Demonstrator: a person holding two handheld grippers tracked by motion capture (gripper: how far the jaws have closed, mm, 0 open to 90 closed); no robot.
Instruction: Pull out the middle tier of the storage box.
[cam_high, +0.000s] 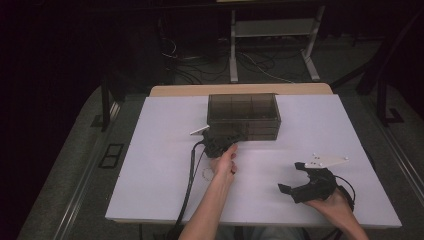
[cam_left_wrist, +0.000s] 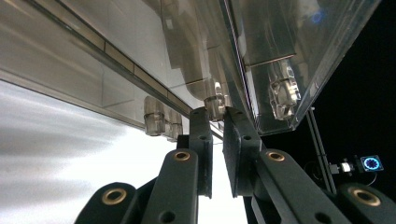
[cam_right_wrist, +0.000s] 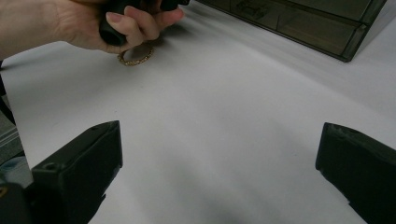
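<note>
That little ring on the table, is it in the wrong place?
Maybe. The gold ring lies loose on the white table, beside the left hand, outside the smoky drawer box. Nothing looks spilled or broken.

Black gripper (cam_high: 296, 179) jaws, brass rivets, trailing black cables, bare forearms.

Room dim, background near black in high view. White table (cam_high: 300, 125) was brightest area, lit from above, soft shadows beside box (cam_high: 243, 116) and hands. Left gripper view: table glare blown out at lower left, reflections on clear box wall (cam_left_wrist: 140, 46), close jaws slightly soft. Right gripper view: even light, jaws blurred at bottom edge, ring (cam_right_wrist: 136, 54) slightly soft.
</note>
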